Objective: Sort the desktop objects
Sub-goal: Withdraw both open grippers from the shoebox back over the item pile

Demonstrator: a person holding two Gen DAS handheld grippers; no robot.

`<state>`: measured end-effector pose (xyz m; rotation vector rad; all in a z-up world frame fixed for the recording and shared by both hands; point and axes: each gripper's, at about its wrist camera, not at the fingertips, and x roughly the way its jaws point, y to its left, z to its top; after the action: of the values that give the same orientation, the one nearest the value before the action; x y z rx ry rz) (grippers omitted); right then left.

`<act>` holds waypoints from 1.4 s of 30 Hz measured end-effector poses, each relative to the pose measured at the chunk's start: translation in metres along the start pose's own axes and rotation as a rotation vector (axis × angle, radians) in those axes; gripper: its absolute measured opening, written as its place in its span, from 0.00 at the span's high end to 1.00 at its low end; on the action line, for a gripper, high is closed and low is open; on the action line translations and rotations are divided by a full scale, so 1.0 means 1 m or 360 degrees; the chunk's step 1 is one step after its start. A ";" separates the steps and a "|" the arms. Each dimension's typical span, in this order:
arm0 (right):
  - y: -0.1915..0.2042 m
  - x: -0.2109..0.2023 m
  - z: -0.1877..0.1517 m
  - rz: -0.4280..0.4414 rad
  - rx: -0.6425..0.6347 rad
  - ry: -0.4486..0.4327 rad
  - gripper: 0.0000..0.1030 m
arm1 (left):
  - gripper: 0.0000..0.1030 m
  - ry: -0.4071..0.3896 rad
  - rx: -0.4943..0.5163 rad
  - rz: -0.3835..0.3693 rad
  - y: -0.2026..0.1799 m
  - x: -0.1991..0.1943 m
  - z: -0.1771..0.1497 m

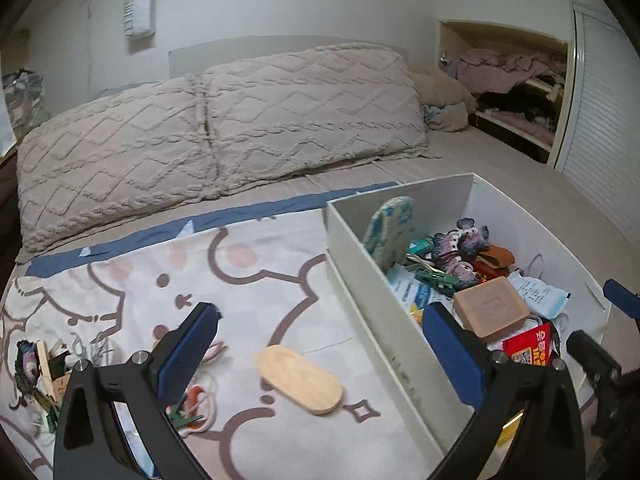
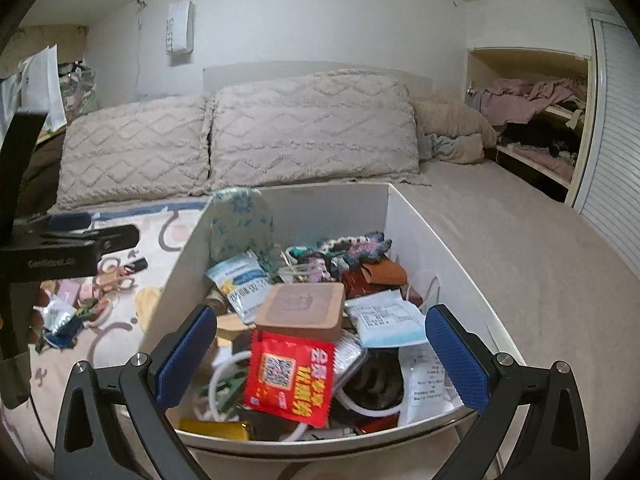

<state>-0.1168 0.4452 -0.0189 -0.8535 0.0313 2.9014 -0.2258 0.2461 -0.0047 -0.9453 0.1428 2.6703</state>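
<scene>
A: Where is the sorting happening?

B: Around the white box (image 2: pixel 416 232) sitting on the bed; it is already holding a heap: a red packet (image 2: pixel 290 376), a tan square case (image 2: pixel 302 310), a face mask in its wrapper (image 2: pixel 386 322), a crocheted piece (image 2: pixel 360 246), white cable loops. On the cartoon-print blanket (image 1: pixel 248 280) beside it, a wooden oval piece (image 1: pixel 300 380) is lying loose, and a small clutter of oddments (image 1: pixel 44 372) is waiting further left.

A: And the grippers?

B: The right gripper (image 2: pixel 322 354) is hanging over the box's near end with its jaws spread as wide as they go, holding nothing; the red packet is lying under the gap, not pinched. The left gripper (image 1: pixel 320 350) is equally wide open and empty, one finger over the blanket and the other over the box's near wall, the wooden oval showing between them.

A: So which step is this?

B: I judge it as between placements, with both grippers free. The next move likely calls for the left one dropping onto the wooden oval, closing across its narrow width, and lifting it over the box wall.
</scene>
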 end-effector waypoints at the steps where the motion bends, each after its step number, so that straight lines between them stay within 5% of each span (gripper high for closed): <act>1: 0.001 -0.001 0.001 0.0006 0.0010 -0.0011 0.00 | 0.00 -0.0019 -0.0001 0.0009 0.005 -0.005 -0.001; 17: 0.033 -0.008 0.004 0.0041 -0.0007 -0.0078 0.00 | 0.00 -0.0136 0.0099 0.0208 0.059 -0.057 -0.034; 27: 0.056 -0.016 0.003 0.0168 -0.0032 -0.0135 0.00 | 0.00 -0.0246 0.0014 0.0296 0.111 -0.091 -0.060; 42: 0.085 -0.027 0.003 0.0165 -0.0109 -0.0176 0.00 | 0.00 -0.0359 -0.0179 0.0409 0.182 -0.137 -0.093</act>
<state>-0.1058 0.3582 -0.0032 -0.7202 -0.0347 3.0587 -0.1265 0.0216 0.0079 -0.6890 0.0678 3.0276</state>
